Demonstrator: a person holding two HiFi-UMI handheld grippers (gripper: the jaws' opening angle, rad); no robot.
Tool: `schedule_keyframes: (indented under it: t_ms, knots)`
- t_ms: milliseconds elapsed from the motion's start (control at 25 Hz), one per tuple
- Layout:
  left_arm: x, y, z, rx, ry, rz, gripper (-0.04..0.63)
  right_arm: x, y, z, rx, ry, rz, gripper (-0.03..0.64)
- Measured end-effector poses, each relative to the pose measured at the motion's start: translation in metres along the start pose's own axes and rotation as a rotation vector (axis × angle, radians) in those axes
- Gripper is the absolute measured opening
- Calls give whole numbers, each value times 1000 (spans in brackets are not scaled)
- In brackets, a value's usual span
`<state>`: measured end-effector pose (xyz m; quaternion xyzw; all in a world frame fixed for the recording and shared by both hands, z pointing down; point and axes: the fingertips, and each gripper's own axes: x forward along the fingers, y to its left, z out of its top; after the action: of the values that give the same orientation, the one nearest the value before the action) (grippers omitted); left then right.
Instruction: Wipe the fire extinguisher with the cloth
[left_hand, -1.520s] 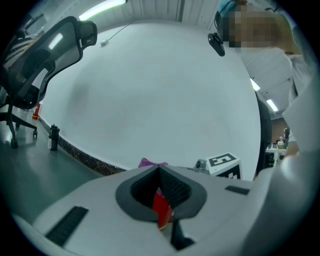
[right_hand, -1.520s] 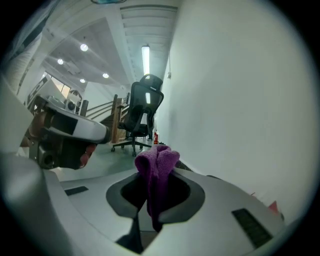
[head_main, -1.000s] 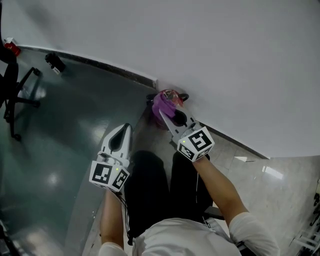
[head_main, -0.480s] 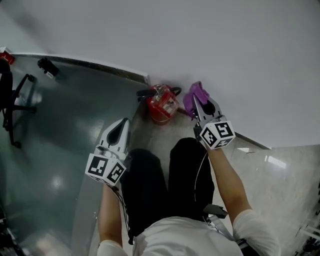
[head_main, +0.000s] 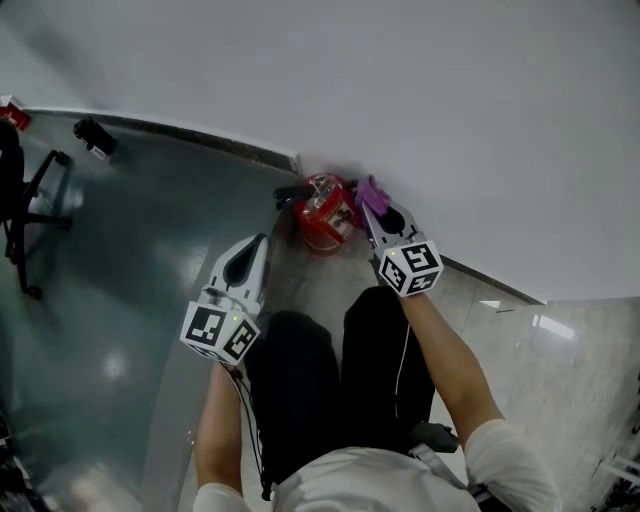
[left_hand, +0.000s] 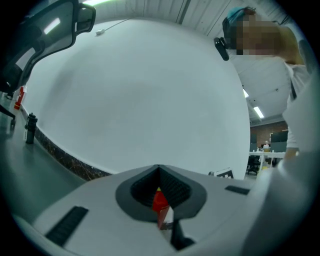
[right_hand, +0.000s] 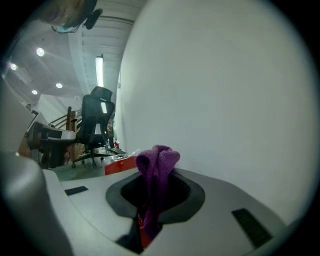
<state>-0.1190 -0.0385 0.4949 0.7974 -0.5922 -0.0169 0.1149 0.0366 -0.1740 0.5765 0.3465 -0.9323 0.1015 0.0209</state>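
Right gripper (head_main: 369, 210) pinches a limp purple cloth (head_main: 372, 190) just right of the fire extinguisher (head_main: 322, 212). Left gripper (head_main: 256, 245) is closed on nothing. The cylinder is probably heavy, rigid and slick.

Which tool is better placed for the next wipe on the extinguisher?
Right. The right tool is shut on the purple cloth beside the fire extinguisher; the left tool is shut, empty and farther back.

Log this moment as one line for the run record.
right gripper: shut on crumpled purple cloth, beside red fire extinguisher | left gripper: shut, empty, apart from extinguisher
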Motion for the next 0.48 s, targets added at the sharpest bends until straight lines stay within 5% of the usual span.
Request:
schedule_keyframes:
  t_ms: [480]
  knots:
    - [25, 12, -50, -55, 27, -24, 5, 3, 67, -12, -141, -44, 261, 57]
